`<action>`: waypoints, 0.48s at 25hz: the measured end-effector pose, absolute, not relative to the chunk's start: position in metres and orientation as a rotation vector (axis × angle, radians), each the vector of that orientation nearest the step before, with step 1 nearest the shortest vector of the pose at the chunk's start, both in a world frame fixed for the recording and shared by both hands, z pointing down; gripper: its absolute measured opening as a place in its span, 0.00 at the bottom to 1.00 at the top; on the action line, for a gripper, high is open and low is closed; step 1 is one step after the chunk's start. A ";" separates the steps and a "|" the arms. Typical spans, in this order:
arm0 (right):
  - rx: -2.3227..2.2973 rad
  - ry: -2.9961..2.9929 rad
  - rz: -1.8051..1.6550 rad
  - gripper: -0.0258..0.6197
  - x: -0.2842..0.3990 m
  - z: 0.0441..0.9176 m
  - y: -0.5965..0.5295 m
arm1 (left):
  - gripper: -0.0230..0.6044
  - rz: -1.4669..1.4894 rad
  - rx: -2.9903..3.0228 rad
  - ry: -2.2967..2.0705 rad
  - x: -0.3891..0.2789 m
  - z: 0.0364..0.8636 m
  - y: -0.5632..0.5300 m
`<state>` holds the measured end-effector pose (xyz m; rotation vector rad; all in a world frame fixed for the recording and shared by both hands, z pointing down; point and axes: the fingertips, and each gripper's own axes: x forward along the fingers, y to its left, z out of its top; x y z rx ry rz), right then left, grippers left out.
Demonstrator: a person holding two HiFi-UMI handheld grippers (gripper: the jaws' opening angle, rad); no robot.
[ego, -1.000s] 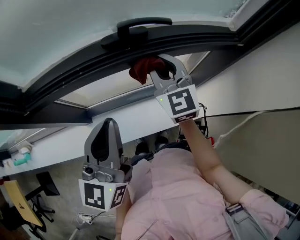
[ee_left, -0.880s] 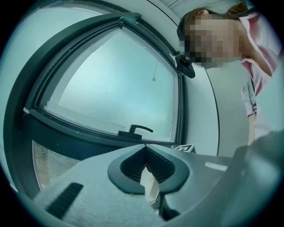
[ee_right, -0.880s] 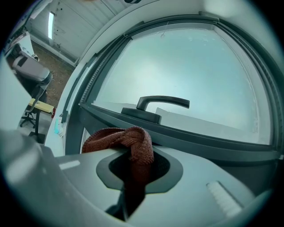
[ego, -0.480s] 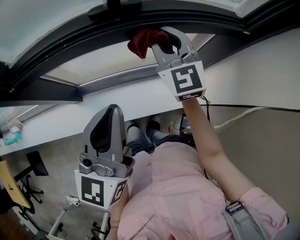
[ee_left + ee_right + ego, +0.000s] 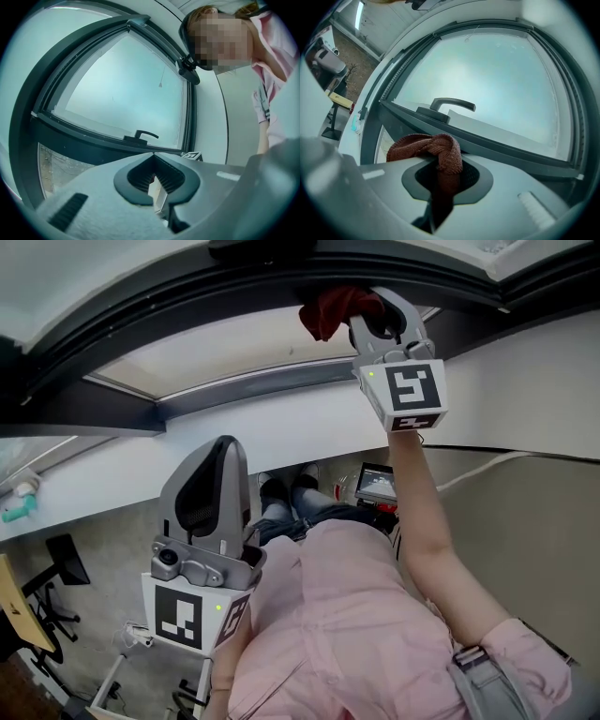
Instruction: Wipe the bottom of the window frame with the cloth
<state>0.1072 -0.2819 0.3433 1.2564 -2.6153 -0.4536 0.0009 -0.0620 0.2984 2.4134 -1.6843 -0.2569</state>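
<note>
A dark window frame (image 5: 187, 306) arcs across the top of the head view, with pale glass above it and a white ledge (image 5: 281, 451) below. The right gripper (image 5: 367, 313) is raised to the lower edge of the frame, its jaws clamped on a red cloth (image 5: 333, 310). In the right gripper view the cloth (image 5: 438, 152) bunches over the jaw tips, just below the sash and its dark handle (image 5: 452, 105). The left gripper (image 5: 220, 465) hangs low beside the person's pink shirt (image 5: 347, 615), well apart from the frame, with its jaw tips meeting and nothing between them
</note>
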 end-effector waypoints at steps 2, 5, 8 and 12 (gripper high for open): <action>1.297 -2.597 -0.454 0.12 0.113 0.343 -0.284 | 0.03 -0.254 2.414 -1.673 -0.003 0.301 -0.062; 1.344 -2.579 -0.445 0.12 0.119 0.343 -0.288 | 0.03 -0.248 2.418 -1.659 -0.007 0.305 -0.061; 1.367 -2.553 -0.435 0.12 0.123 0.346 -0.289 | 0.03 -0.253 2.426 -1.649 -0.011 0.306 -0.061; 1.423 -2.529 -0.432 0.12 0.126 0.344 -0.290 | 0.03 -0.259 2.436 -1.633 -0.016 0.306 -0.062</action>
